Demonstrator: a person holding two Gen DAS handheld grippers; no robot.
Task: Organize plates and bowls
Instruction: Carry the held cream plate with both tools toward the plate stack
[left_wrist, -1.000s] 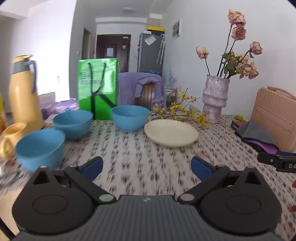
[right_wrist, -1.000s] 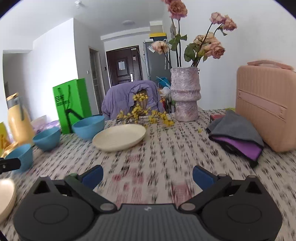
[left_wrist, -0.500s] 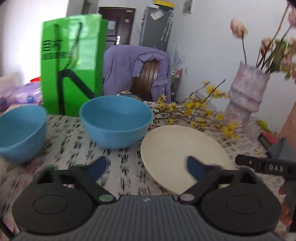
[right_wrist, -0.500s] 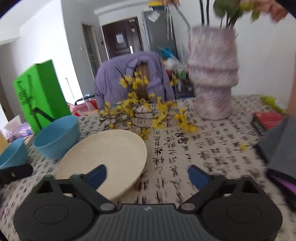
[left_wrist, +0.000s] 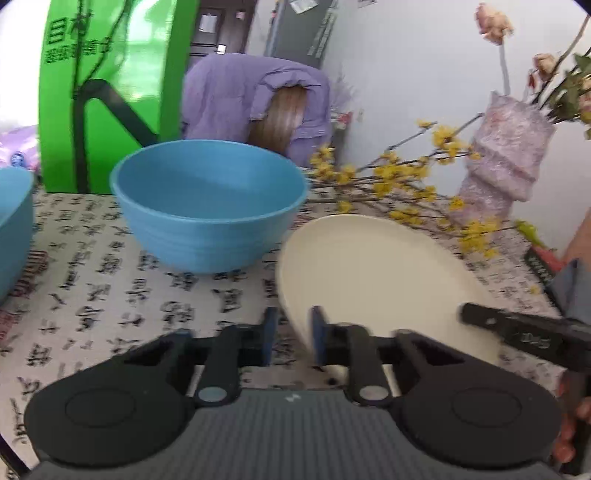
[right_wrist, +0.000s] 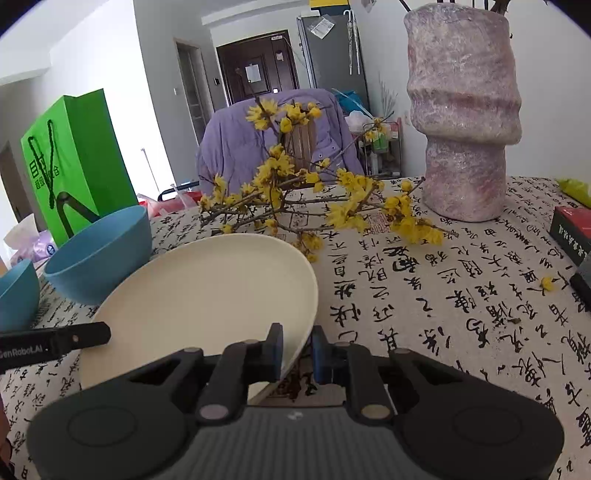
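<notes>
A cream plate (left_wrist: 373, 273) lies on the patterned tablecloth; it also shows in the right wrist view (right_wrist: 207, 299). My left gripper (left_wrist: 292, 339) is shut on its left near rim. My right gripper (right_wrist: 297, 350) is shut on its right near rim. A blue bowl (left_wrist: 208, 205) stands just left of the plate, also in the right wrist view (right_wrist: 99, 254). A second blue bowl (left_wrist: 13, 229) sits further left, cut off by the frame edge, and shows in the right wrist view (right_wrist: 16, 291).
Yellow flower branches (right_wrist: 306, 199) lie just behind the plate. A pink-grey vase (right_wrist: 463, 122) stands at the back right. A green paper bag (left_wrist: 107, 92) stands behind the bowls. A dark book (right_wrist: 570, 229) lies at the right edge.
Both grippers have moved forward to the plate and shut on its near rim, one on each side. Both were open a second ago.
</notes>
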